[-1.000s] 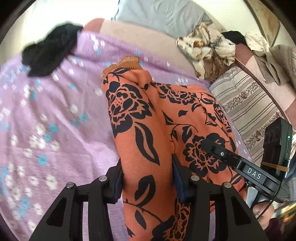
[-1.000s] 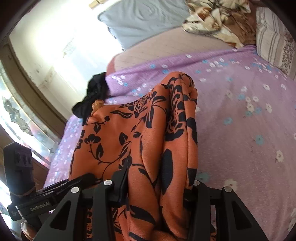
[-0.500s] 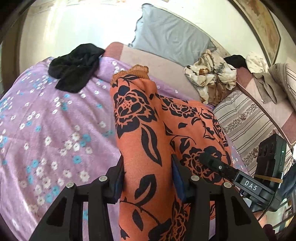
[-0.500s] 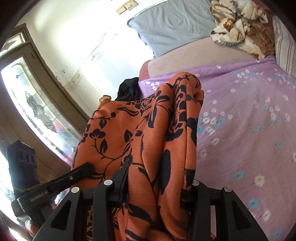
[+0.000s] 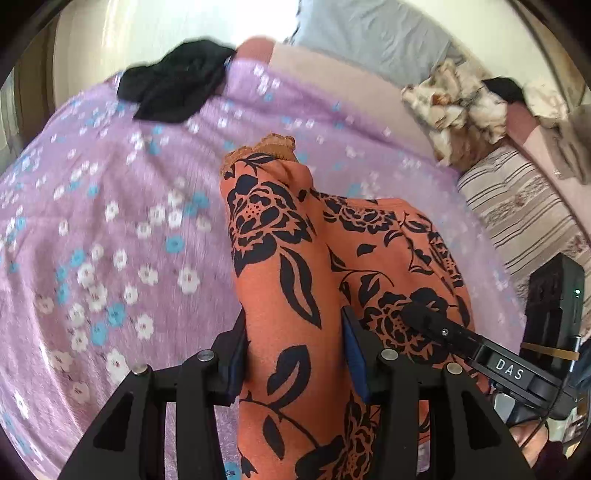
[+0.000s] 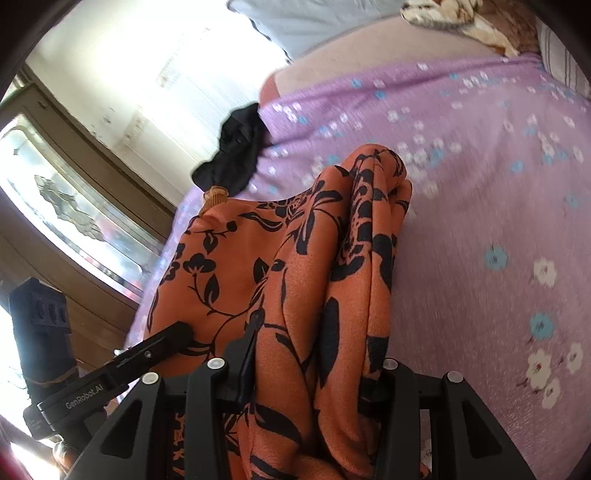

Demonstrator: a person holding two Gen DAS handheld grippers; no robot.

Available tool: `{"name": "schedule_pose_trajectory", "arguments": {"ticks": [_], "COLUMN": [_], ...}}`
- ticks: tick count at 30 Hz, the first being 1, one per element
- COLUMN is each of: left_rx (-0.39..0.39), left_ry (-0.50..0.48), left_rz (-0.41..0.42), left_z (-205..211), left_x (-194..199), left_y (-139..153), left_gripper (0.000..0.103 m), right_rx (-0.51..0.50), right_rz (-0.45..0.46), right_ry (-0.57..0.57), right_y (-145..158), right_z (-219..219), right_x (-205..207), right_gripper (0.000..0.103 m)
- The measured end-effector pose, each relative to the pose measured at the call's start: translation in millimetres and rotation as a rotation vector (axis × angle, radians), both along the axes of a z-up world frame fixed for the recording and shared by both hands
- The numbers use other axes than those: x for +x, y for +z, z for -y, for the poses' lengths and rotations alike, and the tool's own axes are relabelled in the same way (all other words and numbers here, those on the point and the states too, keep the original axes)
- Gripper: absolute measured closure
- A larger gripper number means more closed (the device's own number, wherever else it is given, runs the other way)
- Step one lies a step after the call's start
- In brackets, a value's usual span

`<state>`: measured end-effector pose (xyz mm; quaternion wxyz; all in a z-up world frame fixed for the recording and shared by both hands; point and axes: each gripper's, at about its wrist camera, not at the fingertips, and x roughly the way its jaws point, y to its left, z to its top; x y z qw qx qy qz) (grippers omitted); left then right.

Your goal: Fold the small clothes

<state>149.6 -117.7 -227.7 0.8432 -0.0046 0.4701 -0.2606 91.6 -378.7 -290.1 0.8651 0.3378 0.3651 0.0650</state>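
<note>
— While it hangs bunched above the bed, where is the orange floral garment (image 5: pixel 295 295) caught?

— Between both tools: the left gripper (image 5: pixel 293 354) has its jaws clenched on one gathered fold, and the right gripper (image 6: pixel 314 365) has its jaws clamped on another fold of the same cloth.

— And around it?

— Underneath is the purple flowered bedsheet (image 5: pixel 110 221); a black garment (image 5: pixel 177 88) lies near the sheet's far edge, with a grey pillow (image 5: pixel 369 33) beyond
</note>
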Motion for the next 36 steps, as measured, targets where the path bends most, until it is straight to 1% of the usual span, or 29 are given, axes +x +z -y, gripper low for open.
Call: {"name": "schedule_pose_trajectory", "arguments": {"ticks": [3, 9, 13, 18, 22, 24, 26, 27, 29, 31, 33, 36], "left_rx": [0.052, 0.062, 0.055, 0.057, 0.057, 0.059, 0.069, 0.07, 0.058, 0.044, 0.038, 0.053], "left_ry": [0.02, 0.039, 0.044, 0.045, 0.049, 0.05, 0.062, 0.068, 0.081, 0.094, 0.098, 0.101], "left_rz": [0.001, -0.03, -0.026, -0.014, -0.028, -0.038, -0.046, -0.052, -0.076, -0.102, -0.12, -0.12], "left_z": [1.1, -2.6, -3.2, -4.0, -5.2, -5.9, -6.8, -8.0, -11.1, -15.9, -18.7, -20.2], "left_x": [3.1, 5.5, 4.4, 0.9, 3.0, 4.5, 6.6, 7.9, 10.8, 14.1, 15.4, 12.8], "left_y": [-11.7, -24.0, -23.8, -23.7, -26.3, -28.2, -30.7, -32.1, -34.7, -38.2, -41.2, -43.8], "left_gripper": [0.055, 0.053, 0.052, 0.051, 0.048, 0.045, 0.034, 0.032, 0.025, 0.02, 0.017, 0.013], "right_rx": [-0.002, 0.064, 0.05, 0.062, 0.079, 0.091, 0.106, 0.12, 0.148, 0.161, 0.147, 0.124], "right_rz": [-0.03, -0.088, -0.082, -0.08, -0.082, -0.086, -0.093, -0.099, -0.104, -0.108, -0.103, -0.103], "right_ry": [-0.016, -0.023, -0.018, -0.02, -0.024, -0.027, -0.03, -0.033, -0.04, -0.044, -0.041, -0.034], "right_y": [-13.3, -33.6, -34.0, -36.1, -38.1, -40.2, -43.0, -45.3, -48.8, -49.7, -48.7, -46.8], "right_z": [0.0, 13.2, 12.2, 13.5, 14.7, 16.7, 18.7, 20.9, 24.8, 26.6, 26.0, 25.4], "right_x": [1.7, 4.2, 1.5, 2.9, 2.2, 1.8, 2.2, 2.1, 1.4, 1.3, 0.6, -0.8], "right_gripper": [0.059, 0.059, 0.059, 0.059, 0.059, 0.058, 0.056, 0.053, 0.052, 0.052, 0.049, 0.045]}}
